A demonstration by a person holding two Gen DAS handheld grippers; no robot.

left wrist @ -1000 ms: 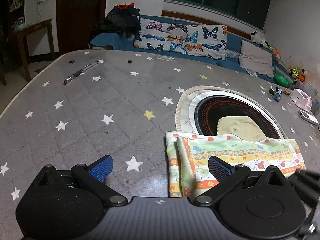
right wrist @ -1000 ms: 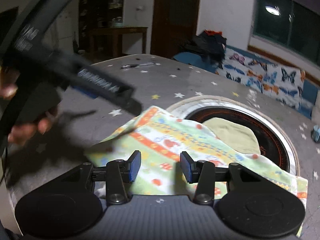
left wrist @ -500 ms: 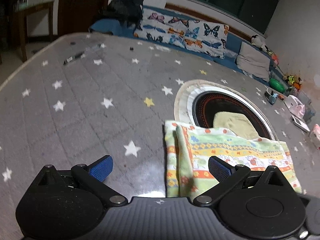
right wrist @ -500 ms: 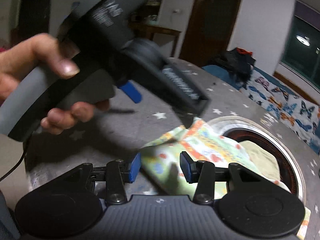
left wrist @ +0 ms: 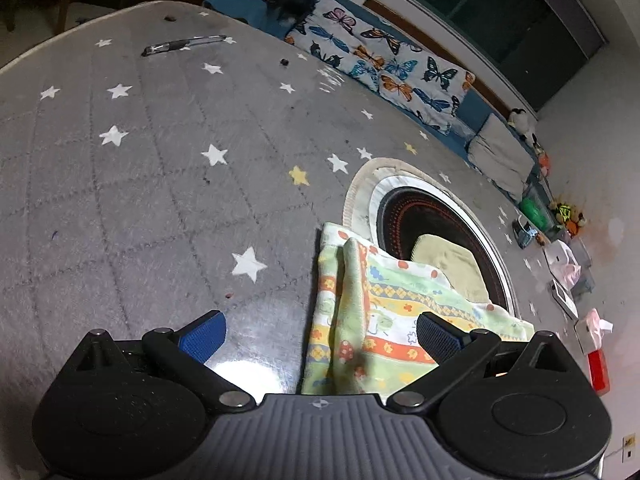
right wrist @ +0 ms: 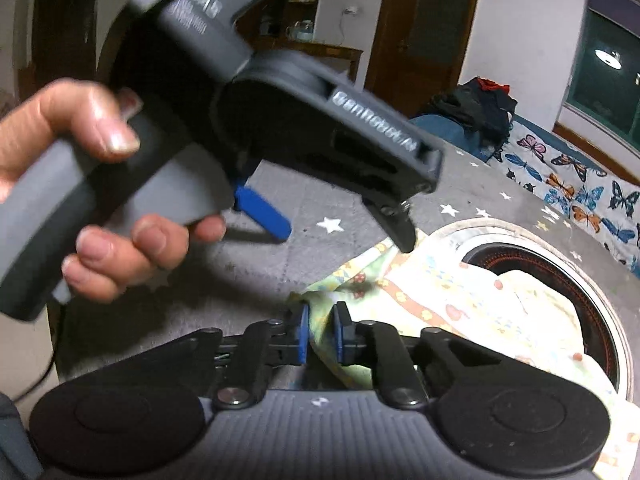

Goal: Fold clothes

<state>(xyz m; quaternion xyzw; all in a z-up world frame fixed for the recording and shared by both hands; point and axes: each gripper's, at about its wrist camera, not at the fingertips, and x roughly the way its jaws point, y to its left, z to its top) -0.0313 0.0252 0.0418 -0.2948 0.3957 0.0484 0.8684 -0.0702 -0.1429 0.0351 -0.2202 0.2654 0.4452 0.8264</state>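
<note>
A folded light-green printed cloth (left wrist: 376, 312) lies on the grey star-patterned table (left wrist: 160, 184), partly over a round dark inset. My left gripper (left wrist: 320, 334) is open, hovering above the cloth's near left edge, its right blue pad over the cloth. In the right wrist view the cloth (right wrist: 472, 304) spreads to the right, and my right gripper (right wrist: 322, 336) is shut on its near corner. The left gripper (right wrist: 344, 220), held by a hand, hangs above the cloth there, its dark finger tip near the cloth's edge.
A yellowish folded cloth (left wrist: 452, 264) lies inside the round dark inset (left wrist: 436, 216). A pen (left wrist: 182, 45) lies at the table's far left. Small boxes and tissues (left wrist: 568, 276) sit at the right edge. A butterfly-print cushion (left wrist: 384, 60) lies beyond the table.
My right gripper has closed from open onto the cloth's near corner. The left gripper has lifted and tilted, moving closer above the cloth's left edge.
</note>
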